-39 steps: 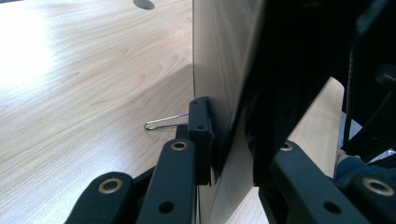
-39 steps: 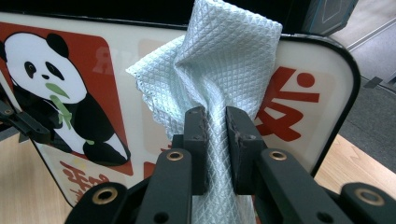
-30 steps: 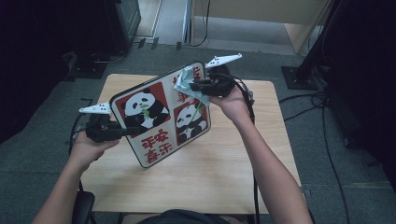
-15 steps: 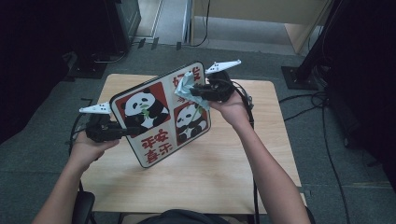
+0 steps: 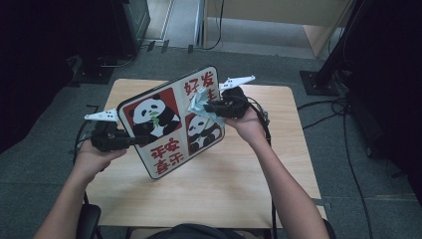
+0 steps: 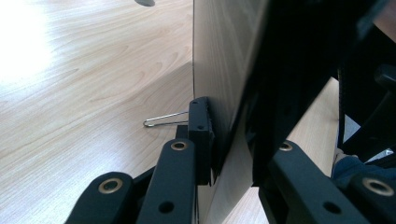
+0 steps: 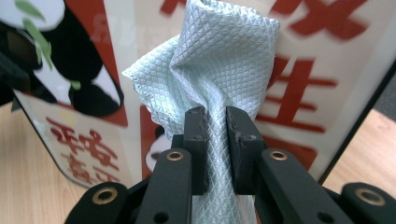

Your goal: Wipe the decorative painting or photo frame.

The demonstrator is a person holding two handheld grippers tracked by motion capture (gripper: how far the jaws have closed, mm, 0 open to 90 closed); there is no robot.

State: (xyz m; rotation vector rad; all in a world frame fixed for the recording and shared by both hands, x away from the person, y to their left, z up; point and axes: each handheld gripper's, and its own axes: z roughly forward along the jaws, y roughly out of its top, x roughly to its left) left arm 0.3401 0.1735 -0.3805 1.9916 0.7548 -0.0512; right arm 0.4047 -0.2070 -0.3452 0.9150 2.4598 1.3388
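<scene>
The right gripper (image 7: pixel 215 140) pinched a pale blue cloth (image 7: pixel 219 65) against the panda board (image 5: pixel 171 122) near its upper characters; the left gripper (image 6: pixel 231 144) clamped the board's edge, tilted above the table (image 5: pixel 224 184). Wiping appeared underway, most of the face apparently unwiped.

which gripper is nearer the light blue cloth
Right. The right gripper is shut on the cloth, pressing it to the panda board. The left gripper clamps the board's opposite edge, apart from the cloth.
</scene>
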